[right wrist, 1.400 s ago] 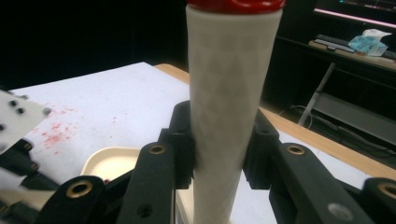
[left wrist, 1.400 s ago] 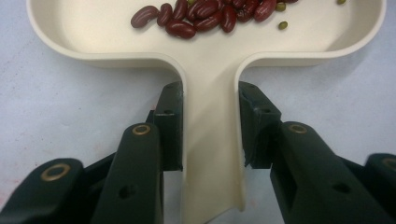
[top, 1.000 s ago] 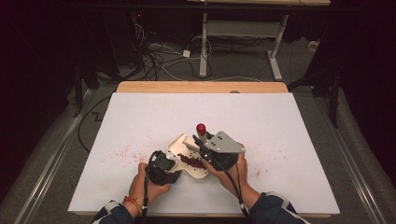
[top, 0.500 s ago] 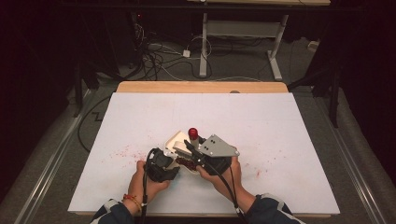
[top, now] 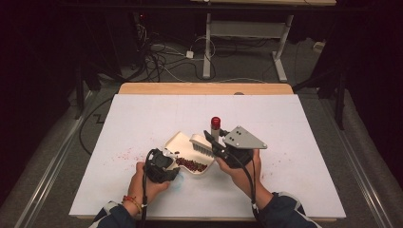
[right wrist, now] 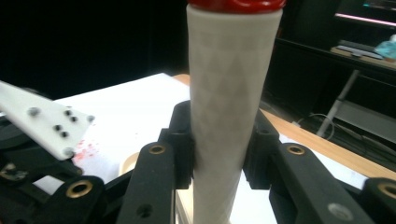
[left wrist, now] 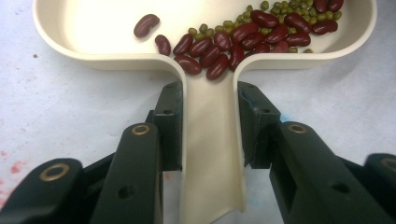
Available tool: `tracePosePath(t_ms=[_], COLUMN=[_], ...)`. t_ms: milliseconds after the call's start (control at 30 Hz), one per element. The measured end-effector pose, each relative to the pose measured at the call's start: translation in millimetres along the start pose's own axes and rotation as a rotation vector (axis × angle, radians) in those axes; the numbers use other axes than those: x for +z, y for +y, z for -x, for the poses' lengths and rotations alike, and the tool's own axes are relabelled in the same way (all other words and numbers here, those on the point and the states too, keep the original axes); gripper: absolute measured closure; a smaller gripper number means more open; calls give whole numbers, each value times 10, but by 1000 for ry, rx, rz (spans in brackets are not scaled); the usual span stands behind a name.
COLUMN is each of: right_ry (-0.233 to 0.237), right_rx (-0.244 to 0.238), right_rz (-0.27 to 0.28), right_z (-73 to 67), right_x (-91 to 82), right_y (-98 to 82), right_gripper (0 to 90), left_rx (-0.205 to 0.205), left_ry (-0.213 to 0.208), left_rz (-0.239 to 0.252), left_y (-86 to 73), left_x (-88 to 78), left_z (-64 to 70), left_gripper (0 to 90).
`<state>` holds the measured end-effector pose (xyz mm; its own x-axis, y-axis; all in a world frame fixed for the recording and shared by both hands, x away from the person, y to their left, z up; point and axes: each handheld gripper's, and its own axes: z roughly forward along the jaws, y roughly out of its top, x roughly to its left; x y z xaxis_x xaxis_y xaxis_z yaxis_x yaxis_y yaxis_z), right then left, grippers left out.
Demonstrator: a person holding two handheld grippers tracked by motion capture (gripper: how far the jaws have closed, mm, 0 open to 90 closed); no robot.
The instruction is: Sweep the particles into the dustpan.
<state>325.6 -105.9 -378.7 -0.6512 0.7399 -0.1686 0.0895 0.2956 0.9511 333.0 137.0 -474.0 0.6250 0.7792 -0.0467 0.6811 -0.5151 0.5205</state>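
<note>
jaws of right gripper (top: 212,140) around upright brush handle (right wrist: 229,112)

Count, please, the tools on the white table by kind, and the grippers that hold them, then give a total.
Dustpan, cream, with red and green beans inside: 1
Brush, white handle with red cap: 1
Grippers, left gripper clamped on the dustpan handle, right gripper clamped on the brush handle: 2
Total: 4

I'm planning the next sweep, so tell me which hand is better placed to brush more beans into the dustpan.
Right. The right claw already grips the brush handle, bristles at the dustpan. The left claw is clamped on the dustpan's handle, steadying it.
</note>
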Motion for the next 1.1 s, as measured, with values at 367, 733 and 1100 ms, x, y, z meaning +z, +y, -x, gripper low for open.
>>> tracePosePath(t_ms=[367, 733, 1100], right_ry=[53, 42, 41], right_rx=[19, 13, 18], right_rz=[-10, -18, -57], right_z=[274, 571, 890], right_x=[-145, -423, -774], right_y=[18, -31, -141], right_gripper=[697, 697, 697], left_rx=[-11, -17, -22], left_ry=[18, 34, 34], left_rz=[10, 17, 21], left_y=[-21, -36, -60], left_x=[-7, -55, -70], left_z=[-82, -119, -162], left_gripper=[639, 640, 640])
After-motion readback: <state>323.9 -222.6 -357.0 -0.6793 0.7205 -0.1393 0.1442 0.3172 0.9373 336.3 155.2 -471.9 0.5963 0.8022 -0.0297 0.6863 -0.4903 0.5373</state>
